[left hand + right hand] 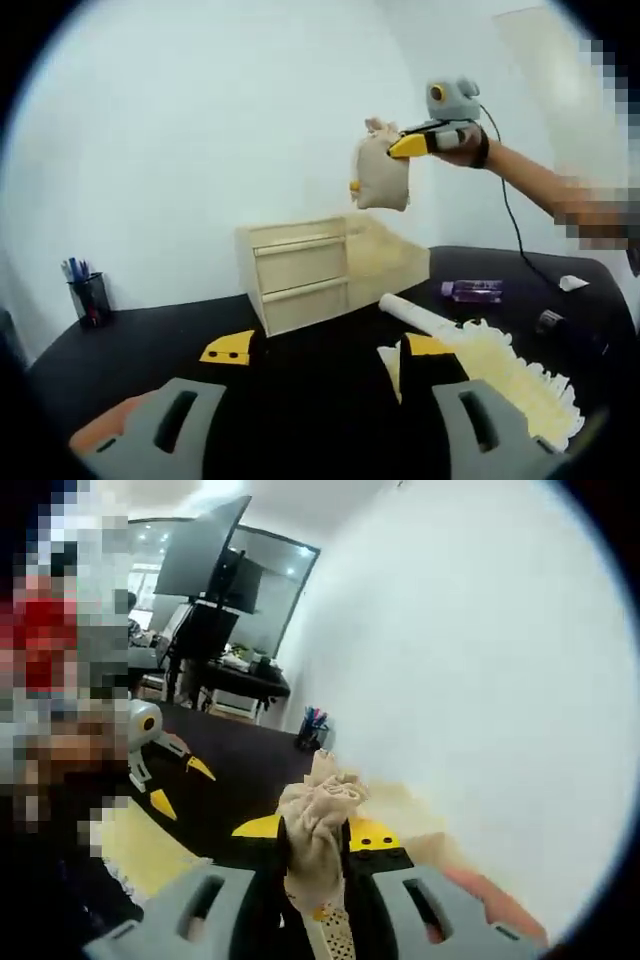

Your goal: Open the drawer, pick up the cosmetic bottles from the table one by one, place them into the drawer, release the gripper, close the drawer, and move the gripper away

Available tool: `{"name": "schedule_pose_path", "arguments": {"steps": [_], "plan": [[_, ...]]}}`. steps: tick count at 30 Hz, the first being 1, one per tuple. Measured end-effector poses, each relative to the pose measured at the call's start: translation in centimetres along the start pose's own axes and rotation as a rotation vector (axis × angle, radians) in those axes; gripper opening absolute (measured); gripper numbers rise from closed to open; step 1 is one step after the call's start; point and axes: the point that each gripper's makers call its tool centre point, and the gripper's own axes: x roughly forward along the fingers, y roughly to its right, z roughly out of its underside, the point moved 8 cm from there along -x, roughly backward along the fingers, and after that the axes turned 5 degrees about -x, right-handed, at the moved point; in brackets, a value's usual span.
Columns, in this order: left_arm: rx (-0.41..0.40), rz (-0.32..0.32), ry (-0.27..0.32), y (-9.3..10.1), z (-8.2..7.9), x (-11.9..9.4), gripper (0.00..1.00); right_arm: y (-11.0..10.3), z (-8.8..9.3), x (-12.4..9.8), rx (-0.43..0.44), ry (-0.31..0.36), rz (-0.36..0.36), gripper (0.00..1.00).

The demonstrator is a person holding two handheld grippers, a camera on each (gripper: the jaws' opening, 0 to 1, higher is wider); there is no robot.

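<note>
In the left gripper view, a pen holder stands at nine o'clock on the black desk. The left gripper hovers with jaws apart, holding nothing. Behind it sits the wooden drawer unit, its drawer pulled open. A white tube, a frilly yellow cloth and a purple cosmetic bottle lie at three o'clock. Above the drawer, the right gripper is clamped on a beige cloth pouch.

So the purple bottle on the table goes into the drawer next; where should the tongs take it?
Grip the purple bottle across the middle of its body, coming from above. It lies on its side on the black table, long axis level, with free space around it.
</note>
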Motion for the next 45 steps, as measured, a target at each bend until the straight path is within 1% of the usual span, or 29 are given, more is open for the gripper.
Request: {"name": "schedule_pose_path", "arguments": {"steps": [2,4,6,10,13,16,18,19,20,21,27,29,31,32,33,34,35,36,37,38,39,40,43,44,45], "plan": [[-0.004,0.002,0.0,0.1,0.0,0.0,0.54,0.6,0.5,-0.1,0.009,-0.006,0.017,0.18],[-0.009,0.004,-0.001,0.1,0.1,0.1,0.55,1.9,1.2,-0.1,0.012,-0.015,0.033,0.18],[-0.014,0.008,-0.002,0.2,0.2,0.2,0.57,2.3,1.8,-0.1,0.006,-0.028,0.05,0.18],[-0.022,0.013,-0.005,0.4,0.4,0.6,0.6,3.5,2.8,-0.1,0.018,-0.034,0.085,0.18],[-0.018,0.013,-0.021,0.4,0.7,0.9,0.62,4.4,3.8,-0.1,0.033,-0.036,0.112,0.18],[-0.02,0.014,-0.028,0.3,0.8,1.1,0.62,5.9,4.7,-0.1,0.041,-0.034,0.152,0.18],[-0.027,0.018,-0.024,0.2,0.8,1.2,0.62,7.3,5.4,0.1,0.058,-0.034,0.187,0.18],[-0.04,0.022,-0.011,0.2,0.7,1.2,0.62,7.9,5.8,0.2,0.061,-0.035,0.199,0.18],[-0.09,0.036,0.017,0.2,0.6,1.3,0.62,8.5,6.1,0.4,0.07,-0.038,0.211,0.18],[-0.113,0.033,0.029,-0.1,0.6,1.3,0.62,9.0,6.5,0.5,0.076,-0.039,0.223,0.18],[-0.17,0.008,0.062,-1.2,0.8,1.5,0.59,10.3,8.0,1.7,0.093,-0.043,0.257,0.18],[-0.188,0.001,0.072,-1.5,1.3,1.9,0.59,10.4,8.3,2.2,0.09,-0.052,0.269,0.18],[-0.191,-0.003,0.059,-1.6,2.1,2.5,0.58,11.1,8.7,2.8,0.088,-0.061,0.282,0.18],[-0.192,-0.004,0.055,-1.6,2.6,2.8,0.59,11.5,8.9,3.1,0.084,-0.066,0.287,0.18],[-0.207,0.001,0.038,-1.6,3.0,3.0,0.59,11.8,9.1,3.3,0.076,-0.073,0.29,0.18],[-0.182,0.006,0.006,-1.4,3.3,3.0,0.6,12.0,9.2,3.6,0.068,-0.08,0.29,0.18],[-0.199,0.0,0.053,-1.3,2.9,2.9,0.61,12.1,9.2,3.8,0.064,-0.083,0.29,0.18],[-0.227,0.024,0.065,-1.1,2.8,2.7,0.61,12.2,9.3,4.0,0.057,-0.087,0.287,0.18],[-0.238,0.029,0.061,-1.2,2.9,2.7,0.62,12.5,9.4,4.4,0.049,-0.09,0.283,0.18],[-0.245,0.014,0.047,-1.4,3.0,2.7,0.63,12.6,9.5,4.8,0.041,-0.099,0.278,0.18],[-0.242,-0.002,0.029,-1.5,3.2,2.9,0.63,13.3,9.6,5.2,0.032,-0.106,0.277,0.18],[-0.231,-0.002,0.017,-1.2,3.4,3.0,0.63,13.4,9.7,5.5,0.019,-0.111,0.272,0.18],[-0.204,0.014,-0.012,-0.6,3.7,3.2,0.63,13.0,9.9,6.5,-0.011,-0.131,0.253,0.18],[-0.195,0.007,-0.027,-0.5,3.9,3.3,0.63,13.2,10.1,6.8,-0.019,-0.143,0.246,0.18],[-0.193,0.006,-0.029,-0.5,3.9,3.3,0.62,13.4,10.3,7.0,-0.04,-0.153,0.243,0.18]]}}
